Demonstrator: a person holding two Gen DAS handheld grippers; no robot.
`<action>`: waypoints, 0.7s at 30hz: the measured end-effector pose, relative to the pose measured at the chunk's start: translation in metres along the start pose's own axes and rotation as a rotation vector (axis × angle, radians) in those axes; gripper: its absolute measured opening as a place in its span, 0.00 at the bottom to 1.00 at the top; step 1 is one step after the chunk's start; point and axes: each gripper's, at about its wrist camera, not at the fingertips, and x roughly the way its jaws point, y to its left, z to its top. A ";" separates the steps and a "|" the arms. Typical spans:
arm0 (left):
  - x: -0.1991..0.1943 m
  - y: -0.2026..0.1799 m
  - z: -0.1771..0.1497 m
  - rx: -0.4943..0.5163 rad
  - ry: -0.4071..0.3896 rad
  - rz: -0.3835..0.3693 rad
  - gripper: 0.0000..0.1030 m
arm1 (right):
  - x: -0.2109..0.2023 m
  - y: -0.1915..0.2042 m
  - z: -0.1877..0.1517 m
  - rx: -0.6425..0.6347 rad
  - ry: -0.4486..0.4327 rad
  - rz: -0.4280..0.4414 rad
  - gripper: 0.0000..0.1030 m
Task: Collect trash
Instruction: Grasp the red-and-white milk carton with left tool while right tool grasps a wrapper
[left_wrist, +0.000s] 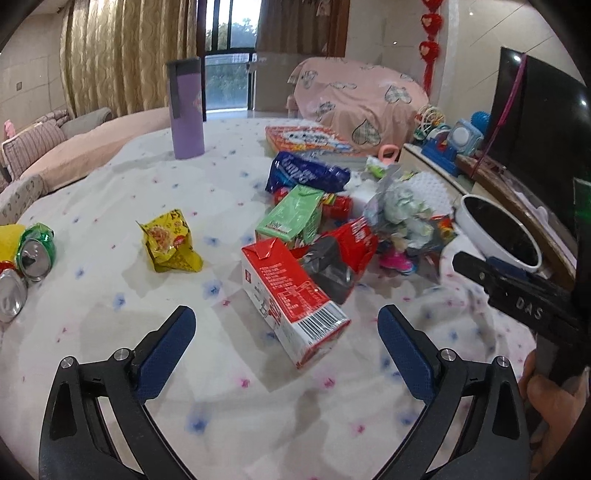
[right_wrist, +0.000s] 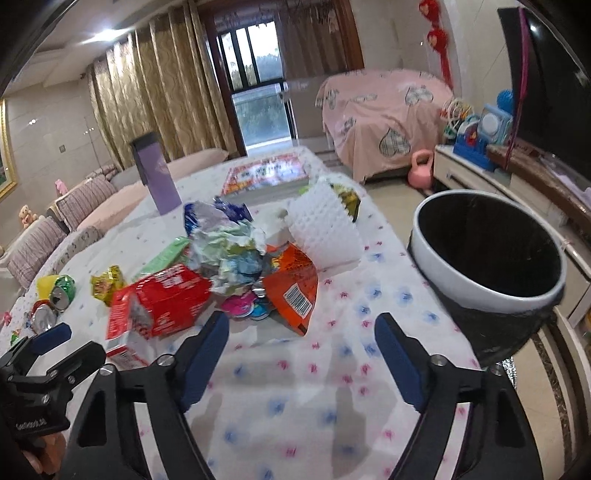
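Observation:
Trash lies on a white flowered tablecloth (left_wrist: 110, 295). A red milk carton (left_wrist: 291, 295) lies just ahead of my open, empty left gripper (left_wrist: 286, 328); it also shows in the right wrist view (right_wrist: 162, 299). Behind it are a green carton (left_wrist: 291, 216), a blue wrapper (left_wrist: 306, 173), crumpled foil wrappers (right_wrist: 229, 247) and an orange packet (right_wrist: 291, 284). A yellow snack bag (left_wrist: 171, 242) and crushed cans (left_wrist: 35, 251) lie to the left. My right gripper (right_wrist: 301, 332) is open and empty, above the cloth. A white bin with a black liner (right_wrist: 487, 251) stands at the table's right edge.
A purple tumbler (left_wrist: 186, 110) stands upright at the far side. A colourful flat box (left_wrist: 306, 140) lies beyond the trash, and a white bumpy foam sheet (right_wrist: 325, 229) next to it. A TV (left_wrist: 535, 122), toys and a low cabinet are to the right.

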 end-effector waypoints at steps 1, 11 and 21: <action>0.007 0.001 0.000 -0.004 0.015 0.003 0.98 | 0.008 -0.001 0.003 -0.013 0.022 -0.008 0.72; 0.032 0.012 -0.003 -0.031 0.110 -0.042 0.37 | 0.051 -0.009 0.015 -0.032 0.114 -0.035 0.17; -0.011 0.009 -0.012 -0.001 0.004 -0.092 0.32 | 0.018 -0.017 0.007 -0.020 0.055 -0.005 0.01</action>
